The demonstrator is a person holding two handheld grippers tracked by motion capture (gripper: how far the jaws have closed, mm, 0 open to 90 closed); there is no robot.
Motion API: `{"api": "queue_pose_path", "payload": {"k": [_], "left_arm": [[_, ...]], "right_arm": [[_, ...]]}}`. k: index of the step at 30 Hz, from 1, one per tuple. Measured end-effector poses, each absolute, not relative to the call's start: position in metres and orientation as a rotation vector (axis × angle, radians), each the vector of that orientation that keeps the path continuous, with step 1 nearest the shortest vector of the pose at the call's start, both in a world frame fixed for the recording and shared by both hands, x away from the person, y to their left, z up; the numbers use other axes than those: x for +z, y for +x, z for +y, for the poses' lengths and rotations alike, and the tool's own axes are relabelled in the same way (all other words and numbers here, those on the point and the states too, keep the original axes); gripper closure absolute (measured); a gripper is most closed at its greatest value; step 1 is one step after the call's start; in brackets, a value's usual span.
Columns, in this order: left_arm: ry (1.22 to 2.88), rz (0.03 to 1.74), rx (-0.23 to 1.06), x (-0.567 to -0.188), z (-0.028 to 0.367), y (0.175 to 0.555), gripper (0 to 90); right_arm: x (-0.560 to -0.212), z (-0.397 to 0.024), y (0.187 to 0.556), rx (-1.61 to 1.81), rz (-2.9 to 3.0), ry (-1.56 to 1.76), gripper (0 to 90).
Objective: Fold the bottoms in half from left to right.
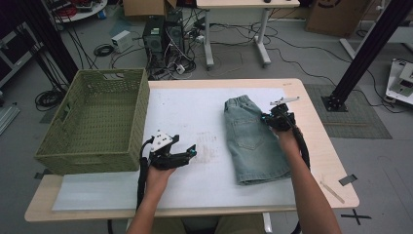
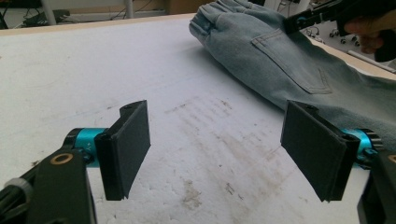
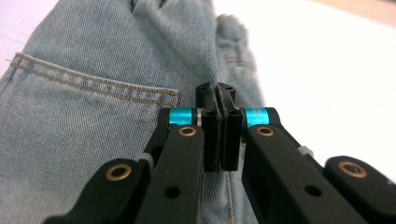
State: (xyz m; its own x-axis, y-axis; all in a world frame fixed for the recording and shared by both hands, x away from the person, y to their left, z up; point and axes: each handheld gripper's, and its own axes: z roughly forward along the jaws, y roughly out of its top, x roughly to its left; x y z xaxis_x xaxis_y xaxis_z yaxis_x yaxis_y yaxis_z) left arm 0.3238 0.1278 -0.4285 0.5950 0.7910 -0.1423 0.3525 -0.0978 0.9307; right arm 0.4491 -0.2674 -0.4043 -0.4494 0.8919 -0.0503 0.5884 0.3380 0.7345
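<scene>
Right gripper (image 3: 219, 95) pinches a fold of the denim shorts (image 1: 253, 141) near their waistband; left gripper (image 2: 217, 149) gapes apart.

I see light-blue denim shorts (image 1: 252, 141) lying flat, back pocket up, on the right half of the white tabletop (image 1: 195, 117), waistband toward the far edge, fabric bunched near the waistband.

Right gripper (image 3: 223, 105) fingers (image 3: 210, 135) pinched together on denim shorts (image 3: 84, 126) fold.
</scene>
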Motion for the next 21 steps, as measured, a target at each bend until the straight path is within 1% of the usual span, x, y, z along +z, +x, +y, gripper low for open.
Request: {"api": "queue_pose_path", "payload": {"k": [4,7,14,16,18,19,21], "left_arm": [[1.706,0.956,0.479,-0.43,0.126,0.324,24.0],[1.709,0.955,0.473,-0.431,0.123,0.324,24.0],[1.715,0.956,0.471,-0.432,0.121,0.325,24.0],[1.714,0.953,0.473,-0.432,0.122,0.325,24.1],[1.716,0.953,0.471,-0.433,0.122,0.325,24.0],[1.717,0.953,0.473,-0.433,0.122,0.325,24.0],[1.717,0.954,0.474,-0.433,0.122,0.325,24.1]], "right_arm": [[-0.397,-0.276,0.447,0.871,2.111,1.302,90.0],[-0.398,-0.283,0.448,0.841,2.075,1.346,90.0],[-0.421,-0.286,0.455,0.744,2.098,1.384,90.0],[-0.427,-0.286,0.455,0.752,2.106,1.369,88.6],[-0.431,-0.286,0.454,0.764,2.101,1.357,83.0],[-0.432,-0.287,0.454,0.767,2.099,1.361,78.4],[-0.428,-0.292,0.453,0.803,2.08,1.381,64.9]]}}
